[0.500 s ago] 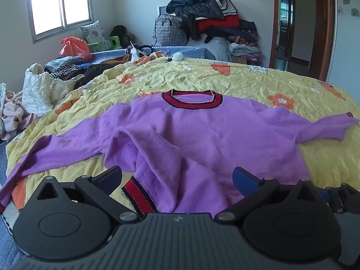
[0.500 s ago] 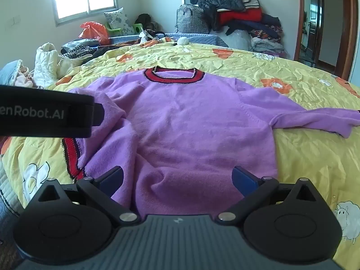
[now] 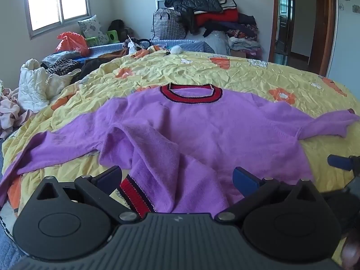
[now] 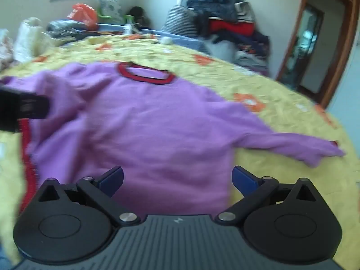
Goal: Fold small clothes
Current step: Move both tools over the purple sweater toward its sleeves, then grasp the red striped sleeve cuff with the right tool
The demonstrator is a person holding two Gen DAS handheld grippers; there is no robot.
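A purple sweater [image 3: 202, 130] with a red and dark collar [image 3: 191, 95] lies spread on the yellow bedspread [image 3: 225, 74], collar at the far end. Its near left corner is flipped over, showing the red striped hem [image 3: 135, 194]. My left gripper [image 3: 177, 177] hovers open over that folded corner, nothing between its blue pads. In the blurred right wrist view the sweater [image 4: 146, 123] fills the middle, its right sleeve [image 4: 292, 146] stretched out. My right gripper [image 4: 177, 177] is open above the sweater's near hem. The left gripper's body [image 4: 22, 110] shows at the left edge.
Loose clothes and a white padded jacket [image 3: 31, 83] lie at the bed's left side. A tall pile of clothes and a checked bag [image 3: 168, 24] stand behind the bed. A doorway [image 3: 292, 22] opens at the back right. The right gripper's fingers [image 3: 342, 163] show at the right edge.
The right gripper has swung to the right and tilted, so the sweater's right sleeve is now in fuller view and the picture is blurred. The left gripper has hardly moved.
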